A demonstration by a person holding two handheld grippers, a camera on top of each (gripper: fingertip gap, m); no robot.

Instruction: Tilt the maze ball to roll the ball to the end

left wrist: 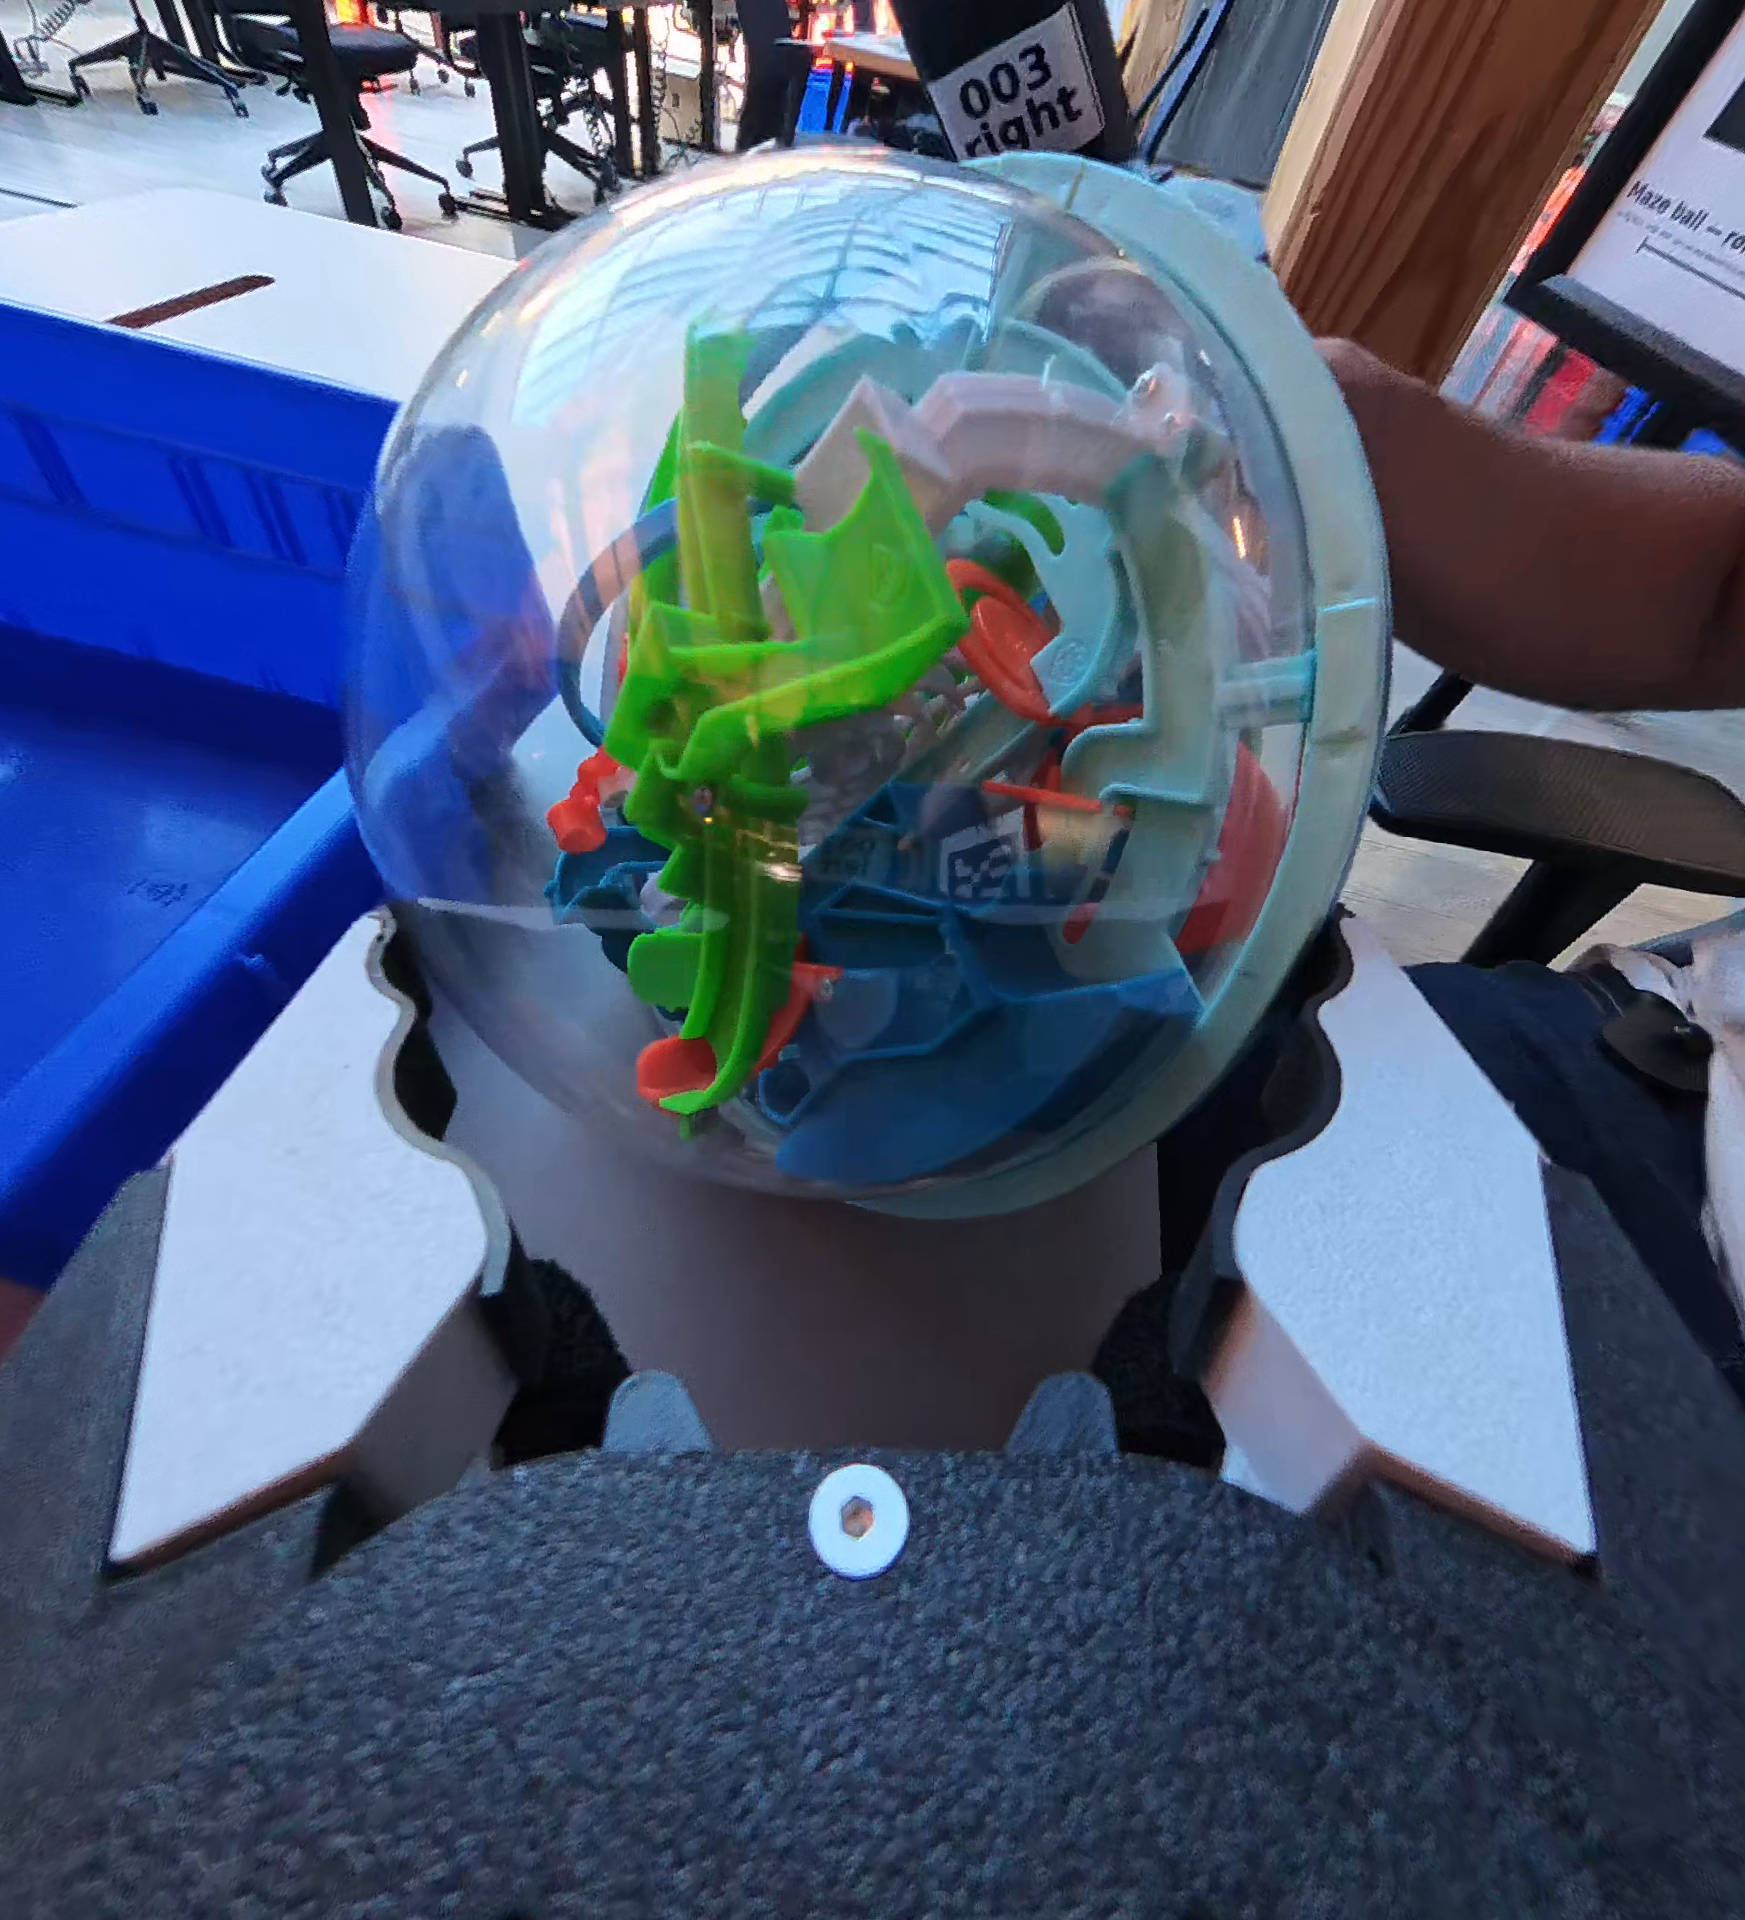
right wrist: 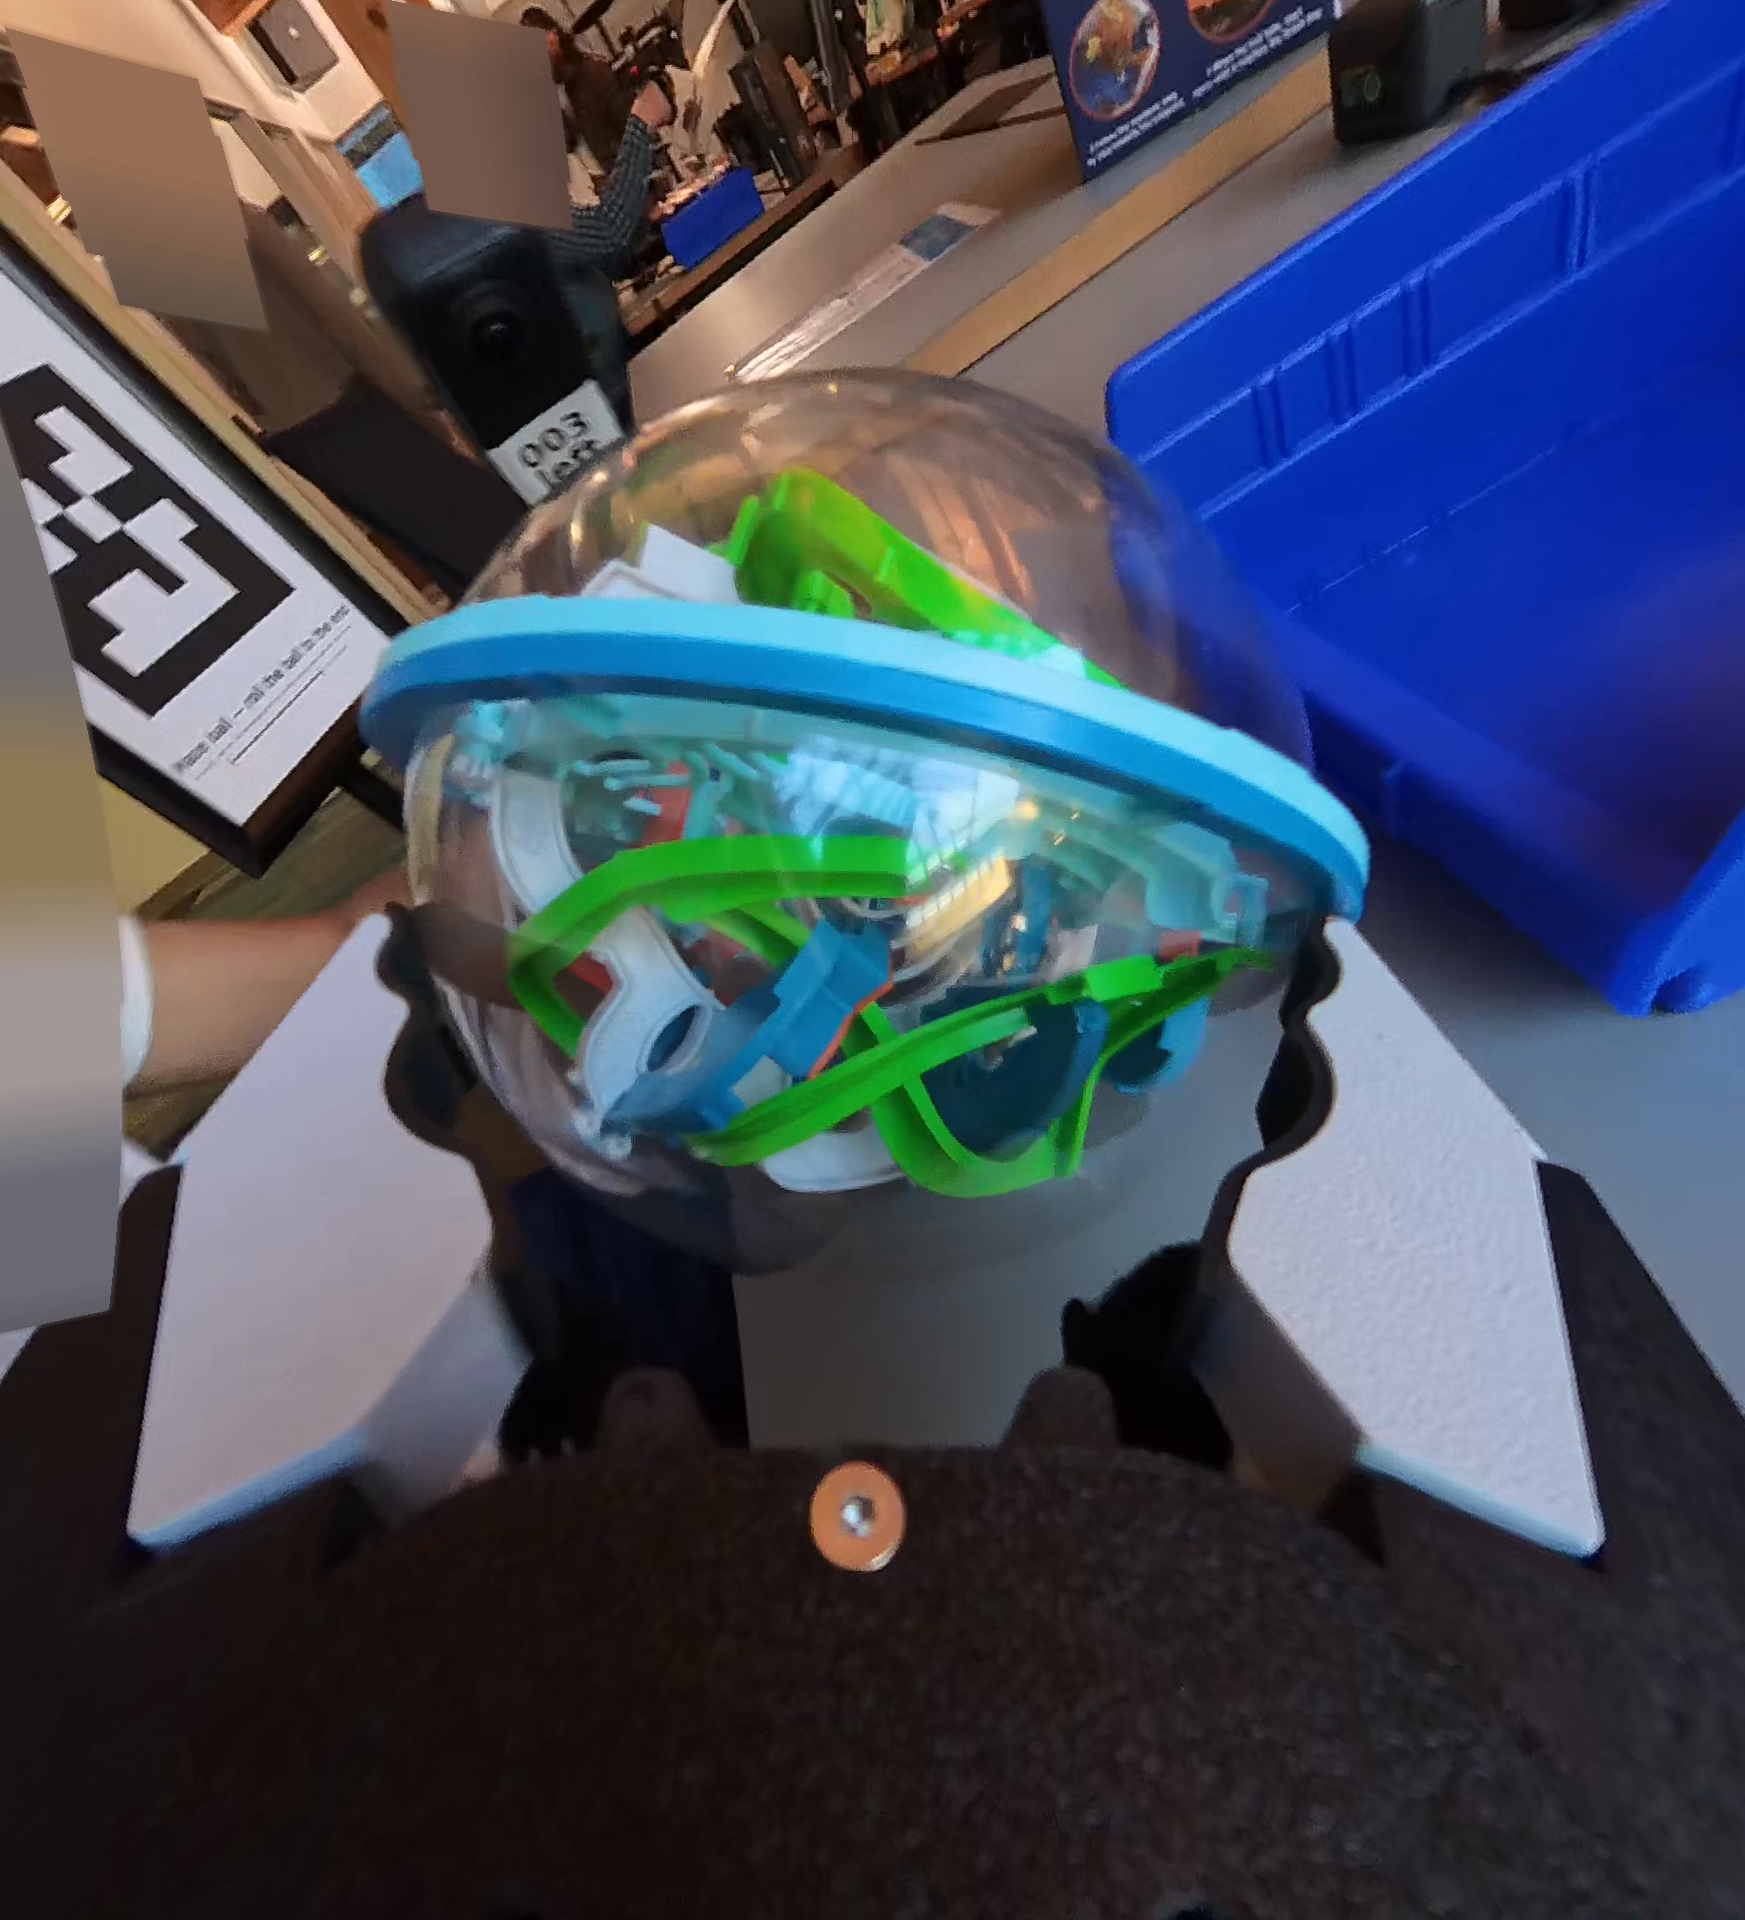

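Left wrist view: clear plastic maze ball w/ green, blue & orange tracks inside sat clamped betw. left gripper fingers, pale-blue seam ring running near-vertical at right. Right wrist view: right gripper also clenched on the sphere from opposite side, held above grey table. Blue plastic bin just beside. Small rolling ball: couldn't spot it.

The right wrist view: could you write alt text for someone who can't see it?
A clear maze ball with green, blue and white tracks inside and a light blue band around its middle sits between the two wide-spread fingers of the right gripper. A blue bin stands on the grey table to its right.
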